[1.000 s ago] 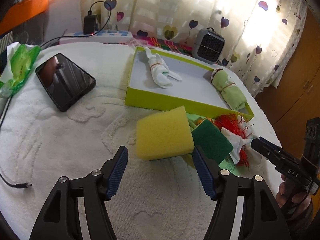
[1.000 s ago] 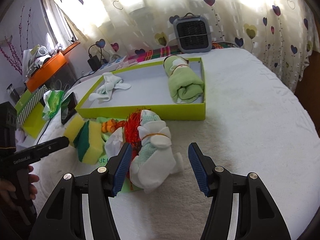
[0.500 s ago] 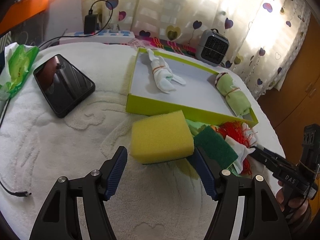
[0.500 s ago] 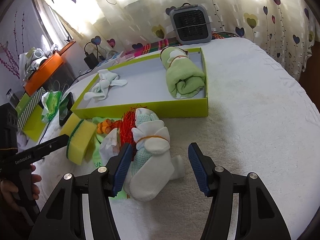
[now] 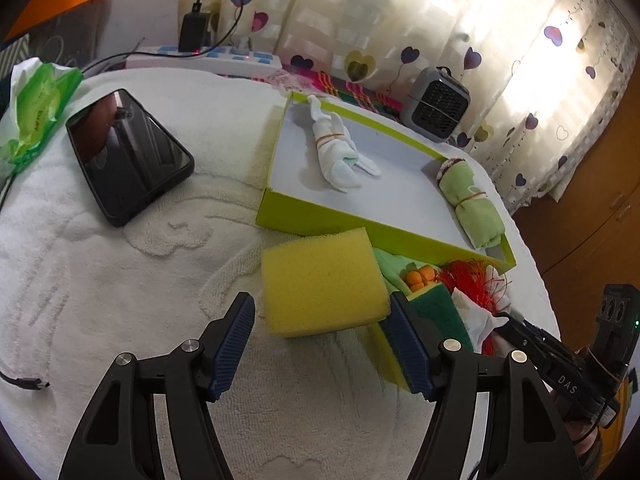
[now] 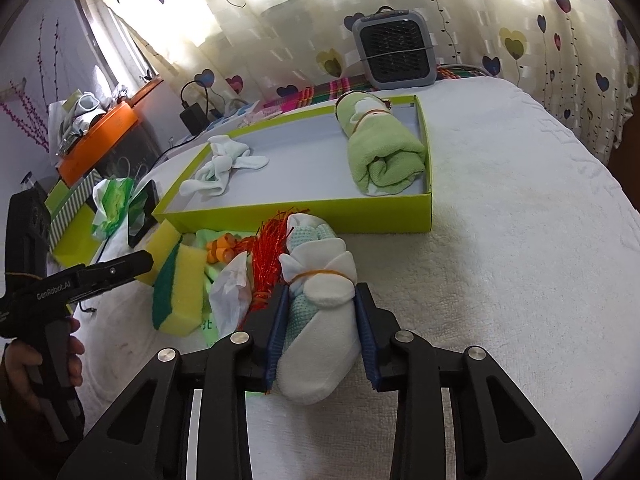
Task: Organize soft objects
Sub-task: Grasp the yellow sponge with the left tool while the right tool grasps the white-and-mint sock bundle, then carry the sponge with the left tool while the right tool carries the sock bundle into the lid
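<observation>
The white-and-mint rolled cloth bundle (image 6: pixel 320 320) is being clamped lengthwise by the closing right gripper (image 6: pixel 322 336), the lime-green cardboard tray (image 6: pixel 304 212) lying just beyond. The yellow foam sponge (image 5: pixel 320 280) is being straddled by the left gripper (image 5: pixel 320 344), jaws apart.

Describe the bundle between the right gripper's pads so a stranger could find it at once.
Start at the lime-green tray on the white towel. Just in front of its near wall, beside red tinsel, lies a white and mint rolled cloth bundle, with the right gripper closing on it. Unlike the tray's bundles, it lies outside.
</observation>
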Demonstrator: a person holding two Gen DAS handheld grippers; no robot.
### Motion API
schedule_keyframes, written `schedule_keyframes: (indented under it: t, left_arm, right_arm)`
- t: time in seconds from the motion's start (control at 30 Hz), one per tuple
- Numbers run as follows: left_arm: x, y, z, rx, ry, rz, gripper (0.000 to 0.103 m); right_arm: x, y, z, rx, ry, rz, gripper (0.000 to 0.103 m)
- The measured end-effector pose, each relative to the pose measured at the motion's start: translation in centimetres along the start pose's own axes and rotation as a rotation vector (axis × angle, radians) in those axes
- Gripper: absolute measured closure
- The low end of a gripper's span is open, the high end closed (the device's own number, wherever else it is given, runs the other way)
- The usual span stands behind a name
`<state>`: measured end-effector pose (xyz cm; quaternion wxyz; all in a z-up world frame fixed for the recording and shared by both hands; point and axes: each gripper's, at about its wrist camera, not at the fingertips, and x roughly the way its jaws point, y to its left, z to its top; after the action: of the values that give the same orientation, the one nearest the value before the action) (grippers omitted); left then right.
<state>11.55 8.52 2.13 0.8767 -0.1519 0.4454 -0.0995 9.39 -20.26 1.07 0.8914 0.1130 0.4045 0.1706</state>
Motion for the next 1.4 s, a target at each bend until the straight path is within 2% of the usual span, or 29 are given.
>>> schedule_keyframes:
  t: [0.07,0.13,0.43,0.77,0.97,1.23,1.4]
  left_arm:
    - [-0.1,0.0,0.1,0.000,-0.005,-0.001,0.036]
    - [-0.1,-0.1,0.1,-0.003,-0.005,-0.015,0.042]
    - [-0.2,-0.1,0.2,-0.013,-0.017,-0.024,0.049]
    - [-1.5,0.1,0.1,-0.001,-0.060,0.006,0.050]
    - [-2.2,-0.1,0.0,0.014,-0.074,0.014,0.050]
    - [-3.5,-0.7,0.6,0.038,-0.106,0.007,0.050]
    - [-4.2,-1.8,1.7,0.073,-0.127,-0.007,0.050]
  right_arm:
    - [-0.1,0.1,-0.1,-0.001,-0.002,0.002,0.070]
    - [-0.2,0.0,-0.1,0.002,-0.009,0.005,0.070]
    - [-0.8,-0.4,-0.2,0.021,-0.022,0.003,0.070]
    - [-1.8,-0.7,-0.3,0.026,-0.048,-0.013,0.070]
    - [-2.5,-0.7,-0.2,0.014,-0.065,-0.056,0.070]
    - [-4.3,-1.0,0.2,0.005,-0.117,-0.125,0.070]
    - [-5.5,-1.0,1.1,0.006,-0.153,-0.134,0.070]
